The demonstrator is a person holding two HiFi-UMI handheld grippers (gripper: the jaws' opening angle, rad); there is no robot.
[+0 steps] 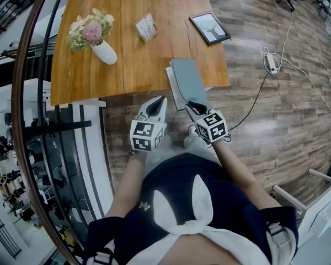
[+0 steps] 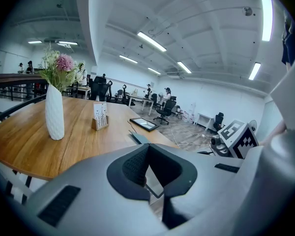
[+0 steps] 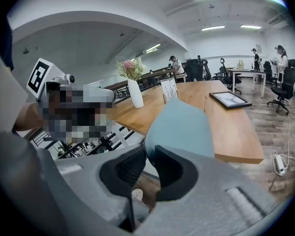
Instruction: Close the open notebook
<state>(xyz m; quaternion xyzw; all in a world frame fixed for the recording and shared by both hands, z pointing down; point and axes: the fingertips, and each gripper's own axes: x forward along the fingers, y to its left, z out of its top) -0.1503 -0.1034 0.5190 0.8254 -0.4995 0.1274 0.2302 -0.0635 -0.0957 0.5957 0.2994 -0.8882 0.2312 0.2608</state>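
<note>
Cover (image 3: 183, 124) of the notebook (image 1: 175, 90) sits pinched in our right gripper (image 3: 150, 154), left gripper (image 2: 148, 147) idle with jaws together, so next we should lower it flat and let go.

The tabletop (image 1: 127, 65) is satin wood with visible grain; the floor (image 1: 287, 126), greyer planks with a faint sheen. The vase (image 1: 105, 52) looks white, matt, ribbed. The notebook (image 1: 188, 80) has a smooth matt grey-blue cover. The left gripper (image 1: 160, 101) and right gripper (image 1: 193, 104) are matt grey plastic, their pads (image 3: 127, 168) black and ribbed
</note>
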